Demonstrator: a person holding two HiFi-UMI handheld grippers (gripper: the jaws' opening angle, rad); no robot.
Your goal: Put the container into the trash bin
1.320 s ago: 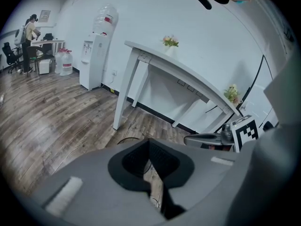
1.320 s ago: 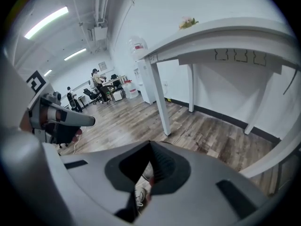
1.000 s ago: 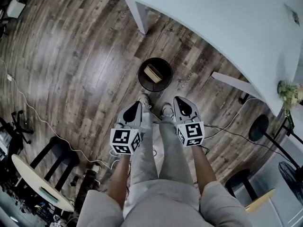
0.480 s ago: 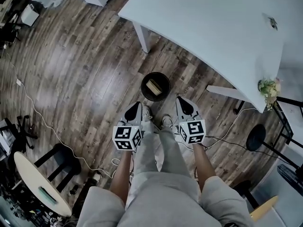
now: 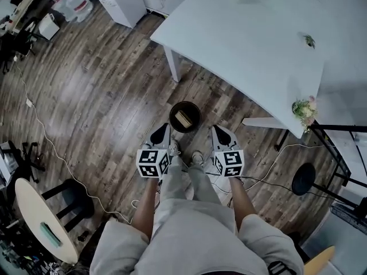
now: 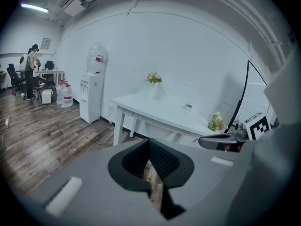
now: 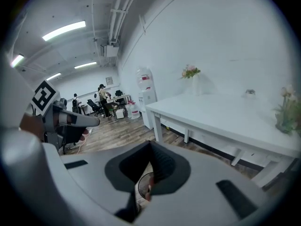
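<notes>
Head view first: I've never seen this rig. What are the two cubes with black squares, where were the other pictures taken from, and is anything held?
A person holds a two-jaw tool in each hand; the marked cubes belong to those tools. The head view looks down from the person's head at the left gripper and right gripper. The other two pictures come from cameras riding on each gripper. Both are shut, holding nothing. The container lies inside the trash bin on the floor ahead.
</notes>
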